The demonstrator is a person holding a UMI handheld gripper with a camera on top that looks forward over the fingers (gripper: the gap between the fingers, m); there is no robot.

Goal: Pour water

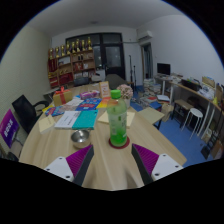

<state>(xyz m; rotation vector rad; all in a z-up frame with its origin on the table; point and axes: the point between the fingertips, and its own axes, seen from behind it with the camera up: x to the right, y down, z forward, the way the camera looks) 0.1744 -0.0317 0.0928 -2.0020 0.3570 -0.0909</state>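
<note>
The green bottle (118,118) with the green cap is standing upright on a dark round coaster (119,141) on the wooden table (60,150), just ahead of the gripper (112,163) and lined up with the gap between its fingers. The fingers are spread apart, touching nothing. A small metal bowl (79,138) sits just left of the bottle, with books (76,119) lying farther back.

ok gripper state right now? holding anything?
Gripper: open, holding nothing; the green bottle stands on the table just ahead of the fingers.
</note>
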